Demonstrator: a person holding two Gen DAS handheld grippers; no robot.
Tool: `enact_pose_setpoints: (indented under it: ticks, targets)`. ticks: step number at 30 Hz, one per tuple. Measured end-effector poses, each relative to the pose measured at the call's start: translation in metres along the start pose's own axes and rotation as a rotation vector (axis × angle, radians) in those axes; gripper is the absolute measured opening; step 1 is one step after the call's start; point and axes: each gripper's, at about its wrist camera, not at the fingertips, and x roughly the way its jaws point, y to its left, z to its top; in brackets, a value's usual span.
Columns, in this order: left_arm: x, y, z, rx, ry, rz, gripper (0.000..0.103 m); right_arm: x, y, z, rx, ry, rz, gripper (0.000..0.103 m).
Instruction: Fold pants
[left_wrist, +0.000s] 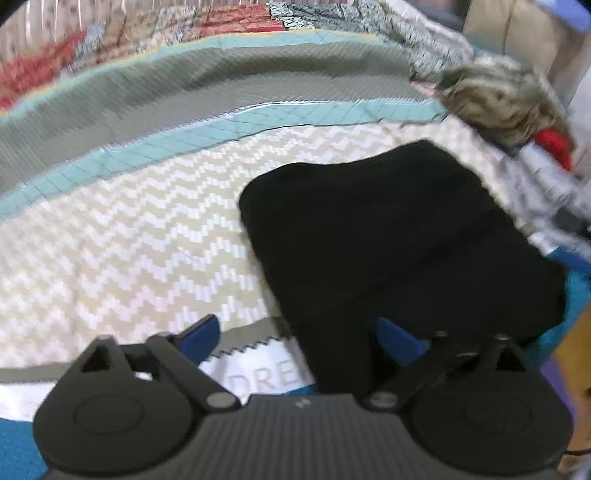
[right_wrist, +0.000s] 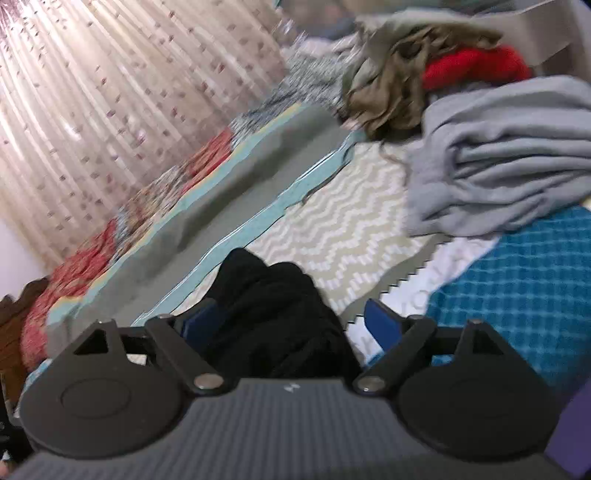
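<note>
On the bed (left_wrist: 110, 229), between my wide-open left claw (left_wrist: 299, 336) and right claw (right_wrist: 291, 321), the black pants (left_wrist: 388, 229) lie folded; neither claw grips them. Grey clothes (right_wrist: 498, 155) lie far right.

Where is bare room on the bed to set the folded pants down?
Free: the cream zigzag bedspread, between the teal border stripe and the black pants. Crowded: the side with the grey crumpled blanket and brown furry garment.
</note>
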Motion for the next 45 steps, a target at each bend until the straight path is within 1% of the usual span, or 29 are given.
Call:
enact_pose_setpoints:
  ticks: [1,3,6,8,9,11,12,13,14,15,16,17,19,21,24,25,26,27,29,32,34,36,37,39,40,41,42,43,45]
  targets:
    - [0.000,0.006,0.001,-0.035,0.000,-0.035,0.101,0.005,-0.003,0.004,-0.001,0.020,0.007,0.089]
    - [0.005,0.014,0.003,-0.085,0.006,-0.075,0.102,0.017,-0.008,0.012,-0.011,0.058,0.016,0.090]
    - [0.018,0.013,0.006,-0.106,0.029,-0.107,0.103,0.038,-0.017,0.020,-0.011,0.127,0.023,0.090]
    - [0.033,0.010,0.009,-0.118,0.068,-0.143,0.103,0.051,-0.025,0.021,0.011,0.163,0.041,0.090]
    - [0.042,0.008,0.010,-0.119,0.096,-0.173,0.103,0.057,-0.029,0.021,0.026,0.182,0.052,0.090]
    - [0.061,0.005,0.008,-0.132,0.149,-0.207,0.101,0.069,-0.036,0.017,0.065,0.243,0.065,0.090]
    - [0.069,0.005,0.006,-0.147,0.169,-0.217,0.098,0.075,-0.039,0.013,0.086,0.284,0.081,0.090]
    - [0.074,0.005,0.004,-0.156,0.174,-0.220,0.087,0.076,-0.037,0.008,0.088,0.310,0.108,0.085]
    - [0.073,0.004,0.003,-0.147,0.160,-0.222,0.065,0.075,-0.031,0.003,0.070,0.333,0.137,0.066]
    - [0.069,0.003,0.003,-0.132,0.147,-0.236,0.058,0.073,-0.023,-0.003,0.057,0.357,0.143,0.063]
    - [0.064,0.004,0.004,-0.121,0.136,-0.238,0.042,0.069,-0.015,-0.006,0.041,0.356,0.136,0.055]
    - [0.057,0.007,0.006,-0.117,0.125,-0.265,0.031,0.063,-0.006,-0.007,0.029,0.353,0.142,0.050]
    - [0.039,0.020,0.012,-0.136,0.079,-0.316,0.028,0.051,0.011,-0.006,0.035,0.337,0.201,0.047]
    - [0.019,0.036,0.022,-0.156,0.000,-0.333,0.028,0.041,0.038,-0.003,0.017,0.306,0.296,0.046]
    - [-0.014,0.066,0.039,-0.175,-0.138,-0.279,0.028,0.038,0.089,-0.002,-0.064,0.256,0.381,0.046]
    - [-0.024,0.078,0.046,-0.168,-0.188,-0.253,0.028,0.041,0.104,-0.002,-0.088,0.238,0.407,0.046]
    - [-0.031,0.088,0.050,-0.160,-0.221,-0.227,0.028,0.045,0.120,-0.002,-0.115,0.211,0.433,0.046]
    - [-0.037,0.099,0.056,-0.155,-0.250,-0.192,0.028,0.052,0.134,-0.003,-0.128,0.190,0.457,0.046]
    - [-0.042,0.120,0.070,-0.151,-0.289,-0.116,0.028,0.073,0.156,-0.004,-0.112,0.173,0.487,0.046]
    - [-0.029,0.143,0.090,-0.113,-0.317,0.030,0.028,0.123,0.190,-0.013,-0.116,0.177,0.481,0.045]
    - [-0.006,0.154,0.102,-0.106,-0.303,0.112,0.028,0.156,0.208,-0.019,-0.133,0.192,0.462,0.045]
    - [0.021,0.167,0.110,-0.123,-0.266,0.165,0.029,0.186,0.218,-0.025,-0.154,0.202,0.423,0.045]
    - [0.040,0.175,0.113,-0.131,-0.231,0.194,0.032,0.199,0.217,-0.027,-0.158,0.216,0.394,0.046]
    - [0.083,0.186,0.113,-0.151,-0.114,0.262,0.036,0.232,0.215,-0.040,-0.164,0.288,0.287,0.048]
    - [0.104,0.193,0.109,-0.171,-0.049,0.306,0.050,0.251,0.213,-0.050,-0.175,0.342,0.194,0.054]
    - [0.112,0.197,0.106,-0.191,-0.029,0.323,0.062,0.260,0.211,-0.058,-0.202,0.360,0.105,0.063]
    - [0.110,0.200,0.100,-0.224,-0.043,0.320,0.063,0.259,0.207,-0.060,-0.196,0.349,0.089,0.064]
    - [0.105,0.202,0.097,-0.249,-0.059,0.302,0.064,0.253,0.201,-0.059,-0.168,0.342,0.118,0.066]
    - [0.095,0.200,0.093,-0.258,-0.054,0.304,0.064,0.240,0.199,-0.052,-0.149,0.329,0.115,0.068]
